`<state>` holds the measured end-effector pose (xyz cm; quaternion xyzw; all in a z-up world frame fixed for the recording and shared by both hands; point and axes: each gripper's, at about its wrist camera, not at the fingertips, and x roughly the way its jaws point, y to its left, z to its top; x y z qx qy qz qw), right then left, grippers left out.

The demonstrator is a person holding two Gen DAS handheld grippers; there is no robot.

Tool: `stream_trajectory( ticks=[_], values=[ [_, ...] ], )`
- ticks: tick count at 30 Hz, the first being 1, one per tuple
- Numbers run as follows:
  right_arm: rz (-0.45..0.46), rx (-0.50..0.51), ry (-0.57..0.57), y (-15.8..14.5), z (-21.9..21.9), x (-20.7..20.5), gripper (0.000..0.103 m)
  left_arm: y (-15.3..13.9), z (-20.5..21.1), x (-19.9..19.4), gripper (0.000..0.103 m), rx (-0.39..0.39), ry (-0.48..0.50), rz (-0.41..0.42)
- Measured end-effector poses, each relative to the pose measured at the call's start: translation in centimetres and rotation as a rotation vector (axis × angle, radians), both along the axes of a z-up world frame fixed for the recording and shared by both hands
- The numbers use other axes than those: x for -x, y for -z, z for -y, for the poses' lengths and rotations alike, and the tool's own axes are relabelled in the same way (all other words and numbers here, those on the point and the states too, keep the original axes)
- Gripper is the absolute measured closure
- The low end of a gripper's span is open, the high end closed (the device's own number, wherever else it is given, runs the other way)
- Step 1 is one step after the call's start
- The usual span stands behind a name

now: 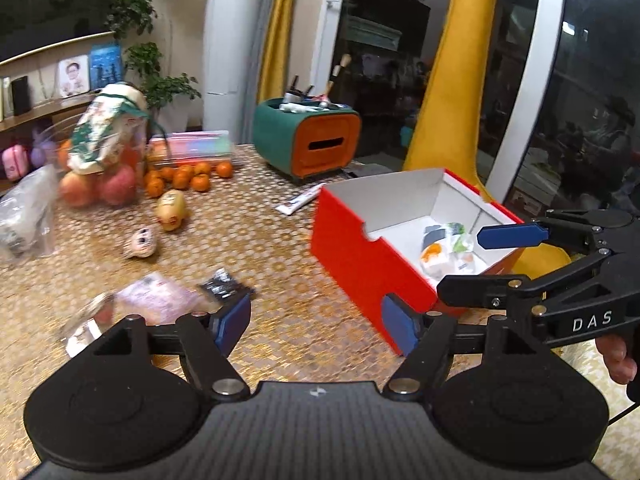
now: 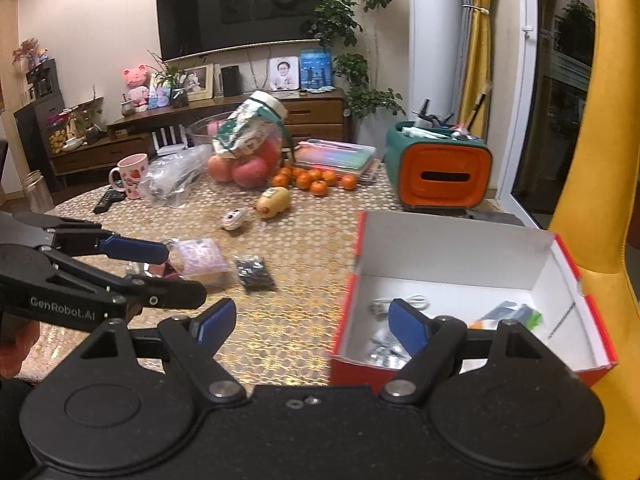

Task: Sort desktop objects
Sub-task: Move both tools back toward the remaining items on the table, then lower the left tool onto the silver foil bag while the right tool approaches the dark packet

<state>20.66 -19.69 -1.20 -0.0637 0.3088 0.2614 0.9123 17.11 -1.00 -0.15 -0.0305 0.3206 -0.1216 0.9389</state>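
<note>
Left claw: the left claw [image 1: 316, 326] is wide open and holds nothing. Bare counter [image 1: 280, 240] shows between its blue pads.

Pink packet: a flat pink packet [image 1: 160, 298] lies on the counter at about 10 o'clock from the left claw, close by. Its long side seems to run left to right, but it is blurry.

Black packet: a small black packet [image 1: 224, 284] lies just right of the pink one, at about 11 o'clock from the left claw. It almost touches the left pad.

Little toys: a small round face toy [image 1: 140, 242] and a yellow toy [image 1: 172, 210] lie farther off, at about 10 to 11 o'clock.

Red box: the open red box [image 1: 352, 256] sits at about 1 o'clock from the left claw. It already has a few small things inside.

Right claw: the right claw [image 2: 308, 326] is also wide open and empty. Its right pad hangs over the box, with the left pad over the counter.

Who is nearer: I think the left claw is nearer to both packets, so it should grab next. The packets lie at 10 to 11 o'clock from the right claw, and the left claw is in the way.
</note>
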Motion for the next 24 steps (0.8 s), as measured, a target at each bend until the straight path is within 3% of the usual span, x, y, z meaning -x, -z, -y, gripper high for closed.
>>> stream_trajectory(
  ticks=[2, 12, 14, 24],
  values=[
    [0.007, 0.001, -0.013, 0.0, -1.0, 0.3, 0.020, 0.1, -0.9, 0.8, 0.022, 0.004, -0.012, 0.008],
    [0.015, 0.006, -0.067, 0.8, -5.7, 1.3, 0.016, 1.2, -5.5, 4.0, 0.010, 0.031, -0.092, 0.027],
    [0.013, 0.004, -0.071, 1.1, -6.4, 1.5, 0.014, 1.6, -6.5, 4.5, 0.000, 0.036, -0.114, 0.034],
    [-0.017, 0.010, -0.068, 3.0, -9.3, 0.6, 0.012, 4.7, -10.1, 5.4, 0.000, 0.017, -0.203, 0.020]
  ],
)
